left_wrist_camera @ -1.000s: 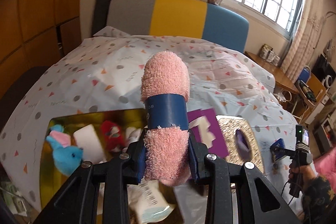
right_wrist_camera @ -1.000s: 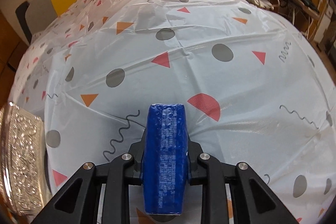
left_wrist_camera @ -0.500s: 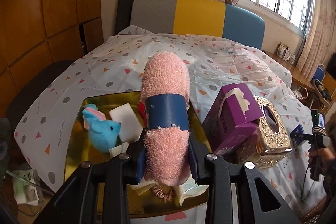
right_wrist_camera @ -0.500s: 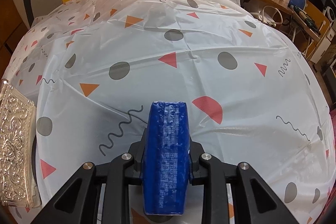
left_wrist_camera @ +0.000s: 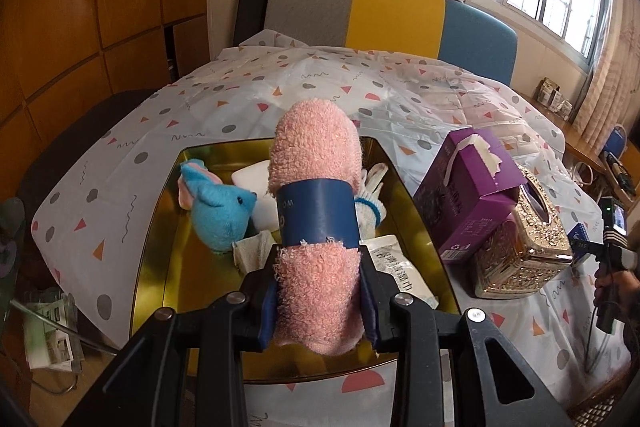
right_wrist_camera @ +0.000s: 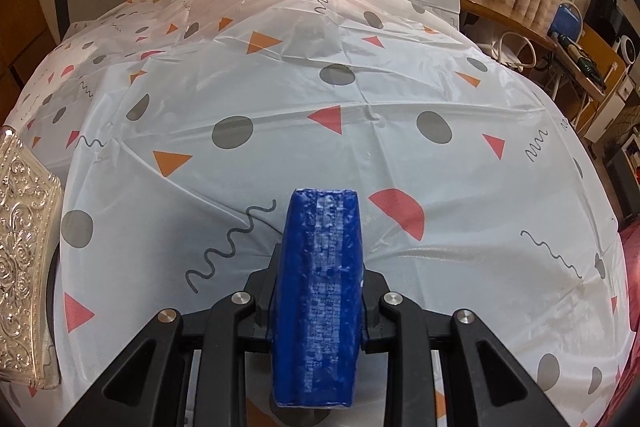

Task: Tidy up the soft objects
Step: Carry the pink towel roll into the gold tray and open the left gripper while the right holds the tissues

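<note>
Pink terry towel [left_wrist_camera: 316, 227], rolled and bound by one blue paper band [left_wrist_camera: 318, 213], was clamped between the jaws of the left gripper [left_wrist_camera: 318, 301] and held above the gold tray [left_wrist_camera: 156, 227]. In the left wrist view, the tray already contained one blue plush mouse [left_wrist_camera: 218, 211], one white sponge block [left_wrist_camera: 256, 183], one white glove [left_wrist_camera: 370, 199] and at least one printed packet [left_wrist_camera: 400, 275]; further items were partly hidden behind the towel. One purple tissue box [left_wrist_camera: 472, 203] leaned on one ornate gold tissue holder [left_wrist_camera: 528, 247] just beside the tray.

In the right wrist view, the right gripper [right_wrist_camera: 316, 303] was closed on one blue packet [right_wrist_camera: 316, 299], held over the patterned tablecloth [right_wrist_camera: 360, 99], well apart from the tray. One edge of the ornate holder showed at left.

Judgement: the task appeared well advanced. Several soft items were sorted; two held items remained to be placed.
</note>
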The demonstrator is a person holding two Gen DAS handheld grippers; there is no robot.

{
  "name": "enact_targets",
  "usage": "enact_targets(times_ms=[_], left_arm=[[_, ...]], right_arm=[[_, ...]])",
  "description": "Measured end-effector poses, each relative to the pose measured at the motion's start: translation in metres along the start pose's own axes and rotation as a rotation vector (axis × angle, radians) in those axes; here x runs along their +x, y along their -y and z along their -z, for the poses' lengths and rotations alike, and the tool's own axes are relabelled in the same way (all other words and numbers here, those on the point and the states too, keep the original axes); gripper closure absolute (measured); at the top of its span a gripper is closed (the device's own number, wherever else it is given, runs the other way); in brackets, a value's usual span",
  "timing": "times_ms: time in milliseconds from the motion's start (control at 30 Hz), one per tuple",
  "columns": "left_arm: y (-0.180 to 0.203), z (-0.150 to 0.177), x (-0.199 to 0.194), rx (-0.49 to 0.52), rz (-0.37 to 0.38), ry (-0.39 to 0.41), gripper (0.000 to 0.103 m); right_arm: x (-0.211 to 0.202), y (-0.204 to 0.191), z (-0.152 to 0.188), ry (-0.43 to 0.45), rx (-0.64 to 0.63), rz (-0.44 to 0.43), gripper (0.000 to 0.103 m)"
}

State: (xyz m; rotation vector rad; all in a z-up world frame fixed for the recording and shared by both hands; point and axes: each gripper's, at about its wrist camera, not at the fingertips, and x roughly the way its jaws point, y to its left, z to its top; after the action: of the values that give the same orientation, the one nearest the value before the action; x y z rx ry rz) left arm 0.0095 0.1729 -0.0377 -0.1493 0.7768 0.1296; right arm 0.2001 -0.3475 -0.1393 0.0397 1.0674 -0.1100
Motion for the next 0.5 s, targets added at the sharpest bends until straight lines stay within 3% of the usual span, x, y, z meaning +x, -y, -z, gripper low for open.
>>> enact_targets(times_ms=[300,500], left_arm=[[-0.026,0.014,0.012,-0.048,-0.021,-0.058,0.069],[-0.084,0.024,0.003,-0.191,-0.079,-0.083,0.069]], right_arm=[[0.0,-0.003,0.001,0.006,-0.021,0.02,0.075],[0.0,-0.004,0.0,0.004,-0.034,0.026,0.075]])
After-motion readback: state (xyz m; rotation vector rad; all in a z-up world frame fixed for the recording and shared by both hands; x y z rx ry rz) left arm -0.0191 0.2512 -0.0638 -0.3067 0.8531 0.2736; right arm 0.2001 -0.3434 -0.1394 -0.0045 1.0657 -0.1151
